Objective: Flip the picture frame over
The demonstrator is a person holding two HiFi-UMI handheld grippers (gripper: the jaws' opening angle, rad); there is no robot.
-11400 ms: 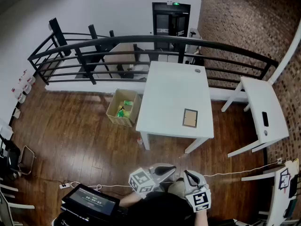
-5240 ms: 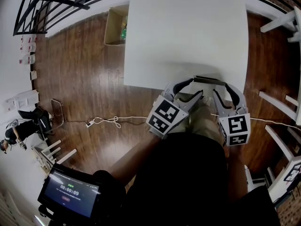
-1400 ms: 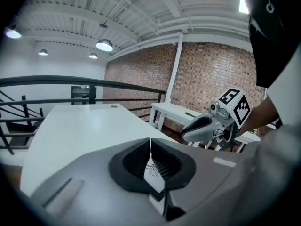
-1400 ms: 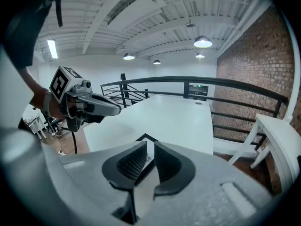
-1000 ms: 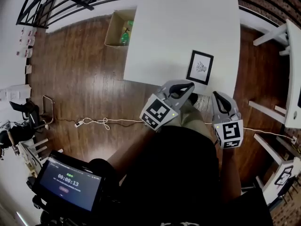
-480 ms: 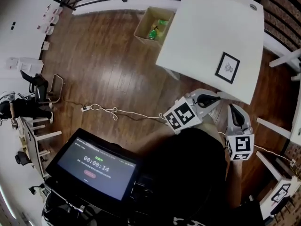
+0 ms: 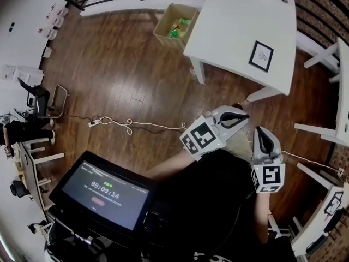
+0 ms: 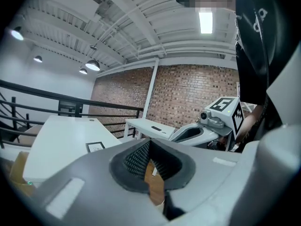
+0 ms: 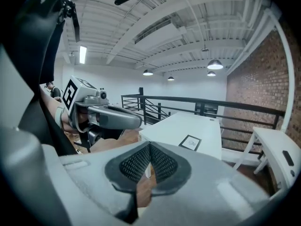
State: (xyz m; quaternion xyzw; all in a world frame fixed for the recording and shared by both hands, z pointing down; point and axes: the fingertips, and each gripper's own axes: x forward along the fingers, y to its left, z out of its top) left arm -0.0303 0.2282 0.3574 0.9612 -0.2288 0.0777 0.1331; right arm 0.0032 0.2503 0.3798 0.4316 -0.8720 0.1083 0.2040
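Observation:
A black picture frame (image 7: 261, 55) lies picture side up near the front right corner of the white table (image 7: 229, 26). It also shows small in the left gripper view as the frame (image 8: 95, 146) and in the right gripper view as the frame (image 9: 190, 142). My left gripper (image 7: 244, 116) and right gripper (image 7: 260, 137) are held close to the person's body, well back from the table. Both are shut with nothing between the jaws. In each gripper view the pads meet, left gripper (image 8: 149, 160), right gripper (image 9: 149, 163).
A cardboard box (image 7: 175, 25) with green items sits on the wooden floor left of the table. A cable (image 7: 128, 124) runs across the floor. A tablet screen (image 7: 106, 190) shows at bottom left. Another white table (image 7: 339, 91) stands at the right, railings beyond.
The person has stepped back from the table; both grippers have drawn away with them and the table with the frame now lies farther off at upper right. Jaws stay shut.

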